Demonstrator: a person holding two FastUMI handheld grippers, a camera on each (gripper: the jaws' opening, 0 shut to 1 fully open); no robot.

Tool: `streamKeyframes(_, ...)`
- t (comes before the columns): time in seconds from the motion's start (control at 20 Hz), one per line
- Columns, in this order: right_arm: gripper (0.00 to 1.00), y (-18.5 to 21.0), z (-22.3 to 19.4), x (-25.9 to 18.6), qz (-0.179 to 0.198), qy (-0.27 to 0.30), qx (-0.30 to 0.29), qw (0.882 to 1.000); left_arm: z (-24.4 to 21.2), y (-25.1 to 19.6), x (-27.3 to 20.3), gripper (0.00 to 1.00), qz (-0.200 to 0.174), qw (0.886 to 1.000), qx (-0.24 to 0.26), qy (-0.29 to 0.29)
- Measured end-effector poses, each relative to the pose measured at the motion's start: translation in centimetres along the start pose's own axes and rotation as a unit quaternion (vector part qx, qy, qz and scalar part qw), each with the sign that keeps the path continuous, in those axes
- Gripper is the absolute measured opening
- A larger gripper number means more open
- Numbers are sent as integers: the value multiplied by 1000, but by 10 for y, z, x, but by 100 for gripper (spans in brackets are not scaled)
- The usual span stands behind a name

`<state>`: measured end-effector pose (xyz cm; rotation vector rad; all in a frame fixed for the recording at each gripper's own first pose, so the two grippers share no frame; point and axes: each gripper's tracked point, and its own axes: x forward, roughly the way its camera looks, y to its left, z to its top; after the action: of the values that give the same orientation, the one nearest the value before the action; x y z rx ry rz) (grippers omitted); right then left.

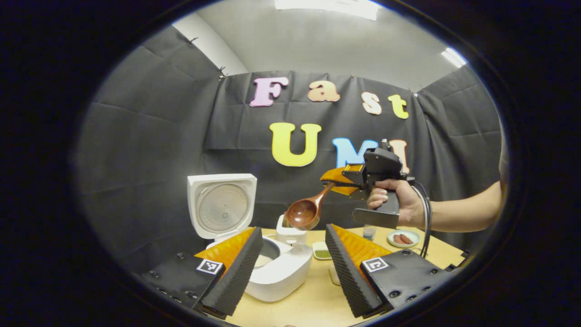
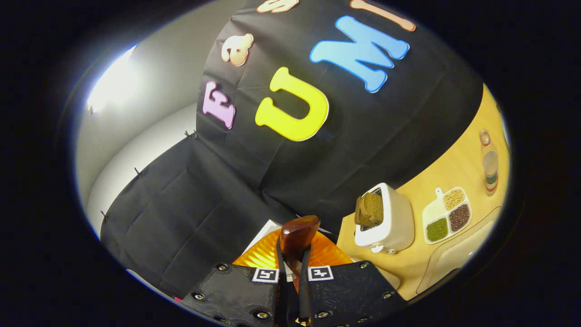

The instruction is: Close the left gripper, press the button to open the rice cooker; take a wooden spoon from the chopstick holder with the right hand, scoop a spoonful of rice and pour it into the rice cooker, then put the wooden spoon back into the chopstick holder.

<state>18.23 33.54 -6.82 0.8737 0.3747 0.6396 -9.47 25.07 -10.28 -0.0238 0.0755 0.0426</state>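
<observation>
In the left gripper view we are seeing, from left to right: the rice cooker (image 1: 277, 272) standing on the desk (image 1: 313, 304) with its lid up; the left gripper (image 1: 294, 268) hovering with fingers spread wide, holding nothing; the wooden spoon (image 1: 305, 211) hanging above the cooker, bowl tilted down; the right gripper (image 1: 338, 181) clamping the spoon's handle, a hand (image 1: 392, 202) gripping it; in the right gripper view we are noting the spoon handle (image 2: 297, 240) pinched between the fingers, a white toaster (image 2: 386, 220) and a sectioned dish of grains (image 2: 447, 213) on the desk.
</observation>
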Motion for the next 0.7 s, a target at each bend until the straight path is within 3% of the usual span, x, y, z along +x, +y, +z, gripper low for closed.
streamKeyframes(0.55, 9, -54, 81, -142, -57, -70, -7, 996, 4, -67, 19, 93, -43, 999, -9, 6)
streamKeyframes(0.7, 9, -74, 100, -178, -78, -90, -9, 993, 4, -86, 21, 99, -54, 998, -3, 11)
